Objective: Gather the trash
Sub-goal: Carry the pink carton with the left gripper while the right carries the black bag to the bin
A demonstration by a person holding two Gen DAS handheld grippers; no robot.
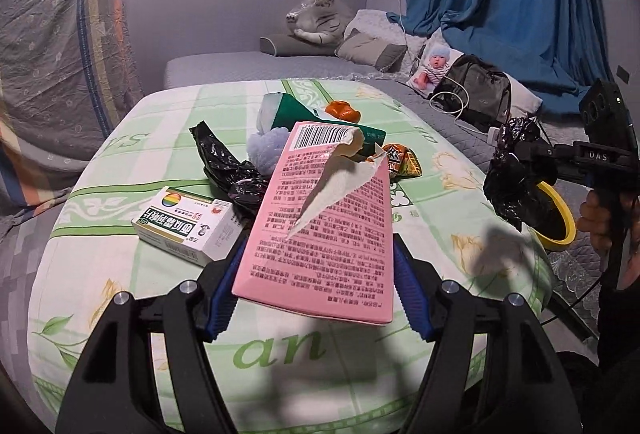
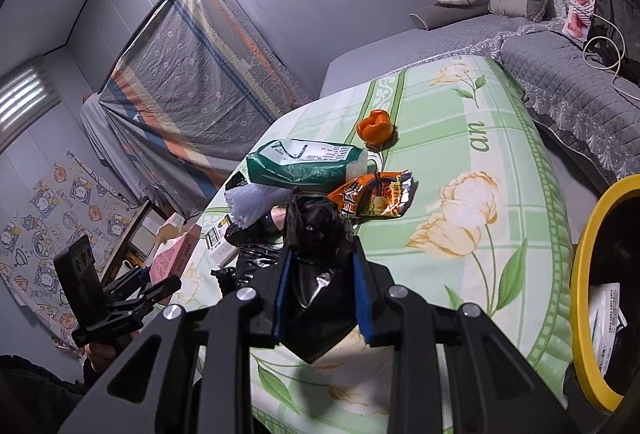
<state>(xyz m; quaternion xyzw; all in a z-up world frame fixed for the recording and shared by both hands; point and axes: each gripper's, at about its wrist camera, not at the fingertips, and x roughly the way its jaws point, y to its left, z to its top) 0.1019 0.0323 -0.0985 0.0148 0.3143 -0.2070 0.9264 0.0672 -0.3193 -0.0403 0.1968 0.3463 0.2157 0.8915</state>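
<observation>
Currently mid-task. We hold pink box clamped in left gripper, lifted off bed cover. Right gripper clenched on black bag beside yellow-rimmed bin. Left on cover: medicine box, green packet, snack wrapper, orange piece. We judge roughly half remains.

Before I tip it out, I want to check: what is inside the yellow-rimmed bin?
Through the yellow-rimmed bin opening, white printed paper or packaging lies against the dark interior. The rim and the picture's edge hide the rest, so anything deeper cannot be seen.
</observation>
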